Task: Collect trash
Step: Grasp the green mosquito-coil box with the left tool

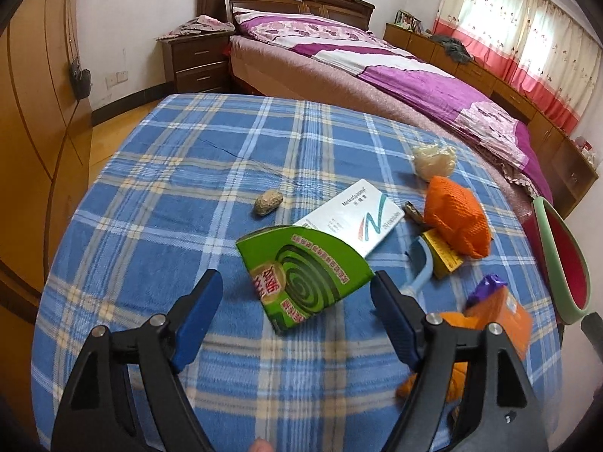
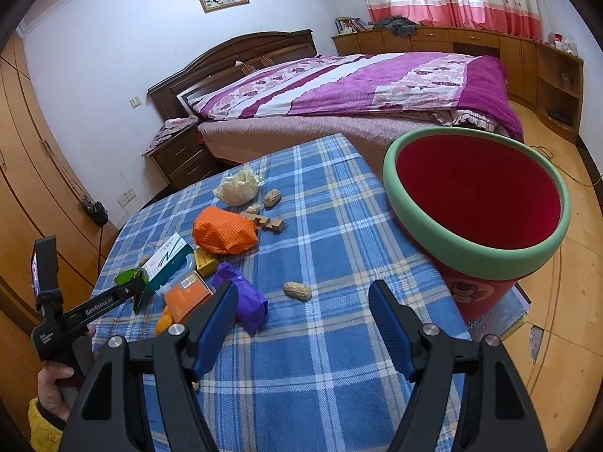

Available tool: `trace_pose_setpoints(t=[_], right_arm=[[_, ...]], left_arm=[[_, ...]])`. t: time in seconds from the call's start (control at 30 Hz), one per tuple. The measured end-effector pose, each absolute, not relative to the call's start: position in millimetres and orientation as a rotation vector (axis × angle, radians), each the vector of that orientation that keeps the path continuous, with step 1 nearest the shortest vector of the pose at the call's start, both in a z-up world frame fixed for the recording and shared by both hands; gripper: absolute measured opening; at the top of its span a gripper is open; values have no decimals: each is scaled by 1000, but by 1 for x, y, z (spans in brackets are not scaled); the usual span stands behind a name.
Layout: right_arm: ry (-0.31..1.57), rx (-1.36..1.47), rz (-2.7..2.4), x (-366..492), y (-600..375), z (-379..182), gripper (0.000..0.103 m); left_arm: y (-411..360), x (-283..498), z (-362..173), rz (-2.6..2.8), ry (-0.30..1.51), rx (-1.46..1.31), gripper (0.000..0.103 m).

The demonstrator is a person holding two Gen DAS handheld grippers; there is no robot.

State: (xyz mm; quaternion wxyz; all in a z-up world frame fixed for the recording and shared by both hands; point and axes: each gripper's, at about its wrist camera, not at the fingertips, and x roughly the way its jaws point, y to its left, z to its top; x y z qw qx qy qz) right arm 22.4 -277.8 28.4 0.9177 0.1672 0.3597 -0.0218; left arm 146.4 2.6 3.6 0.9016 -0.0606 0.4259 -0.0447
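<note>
Left gripper (image 1: pixel 297 280): open, jaws either side of the green box (image 1: pixel 305 273) on the counter (image 1: pixel 150 173).
Right gripper (image 2: pixel 303 292): open, empty, near the red bin (image 2: pixel 478 260).

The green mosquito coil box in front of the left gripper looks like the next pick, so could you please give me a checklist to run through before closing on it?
1. Left gripper open: ok, jaws spread wide.
2. Green mosquito coil box between the fingers: ok, it sits in the gap.
3. Box free of neighbours: not ok, the white medicine box overlaps its far edge.
4. Right gripper empty: ok, open, holding nothing.
5. Red bin ready: ok, upright, mouth open, no trash visible inside.
6. Box weight or contents: cannot tell.
</note>
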Motion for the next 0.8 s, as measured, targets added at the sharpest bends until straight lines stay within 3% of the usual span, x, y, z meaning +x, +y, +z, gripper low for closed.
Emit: trace_pose_setpoints(t=[0.5,0.7,0.8], right_arm=[[777,345,-35,32,-273,18,74],[782,340,-25,32,-269,17,74],[780,335,-19,31,-267,19,74]], left_arm=[[2,163,-13,-91,912,-131,80],[7,162,-11,-101,905,-175,55],[7,158,-8,-123,890,-181,48]])
